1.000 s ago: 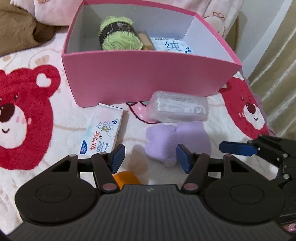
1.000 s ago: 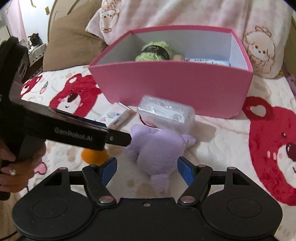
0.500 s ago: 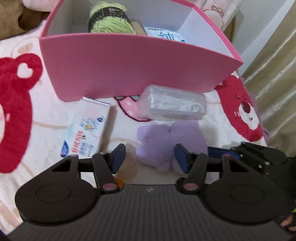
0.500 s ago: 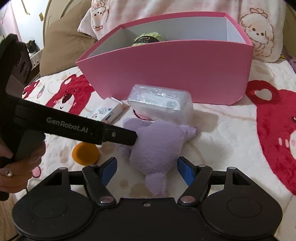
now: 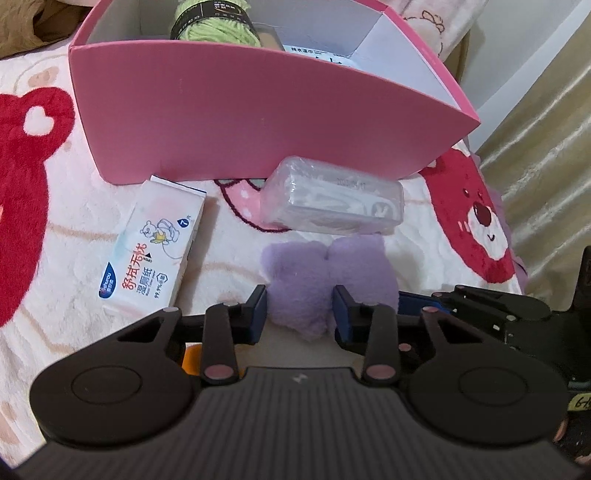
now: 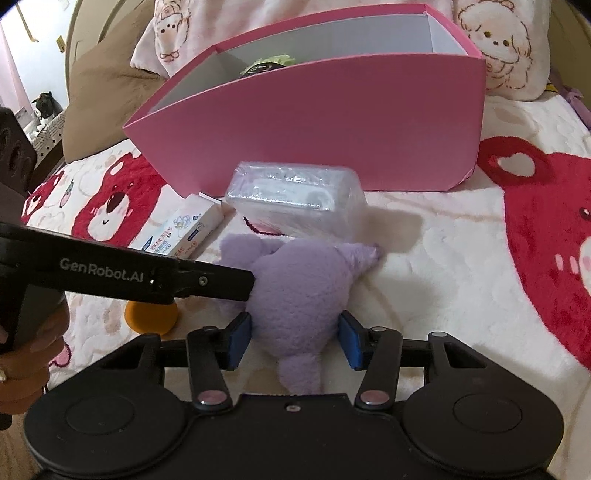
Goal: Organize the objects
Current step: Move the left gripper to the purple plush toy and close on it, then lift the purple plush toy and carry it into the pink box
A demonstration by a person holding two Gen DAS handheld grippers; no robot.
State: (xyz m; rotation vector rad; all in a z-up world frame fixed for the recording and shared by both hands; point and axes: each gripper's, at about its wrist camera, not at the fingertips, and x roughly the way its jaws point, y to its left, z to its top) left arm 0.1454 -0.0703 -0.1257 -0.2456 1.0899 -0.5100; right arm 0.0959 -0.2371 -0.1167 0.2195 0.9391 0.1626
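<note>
Item: purple plush toy [image 6: 303,291], lying on the bear-print blanket [image 6: 461,258], just in front of the pink box [image 6: 332,125] at its 6 o'clock. Soft, compressible, limbed; likely to sag if held at one end only.

Holders: right gripper [image 6: 295,341] straddles the toy's lower body, blue pads touching its flanks; the jaws have just been closing, now narrow and pressing the fur. Left gripper [image 5: 299,314] has likewise just been closing and pinches a lobe of the toy between its pads; in the right wrist view its finger meets the toy from 9 o'clock.

Step in hand, as judged: securing the toy for a lift into the box. Best done by firming both holds until the stuffing resists, raising both hands together, clearing the near wall fully, then lowering into the free floor beside the contents.

Neighbours: clear plastic case [image 5: 332,203], touching or nearly touching the toy at 12 o'clock; avoid dragging it. Wet-wipe pack [image 5: 155,247] at 10 o'clock, apart. Orange object [image 6: 151,317] at 9 o'clock, partly hidden. Green yarn [image 5: 214,22] already inside the box.
</note>
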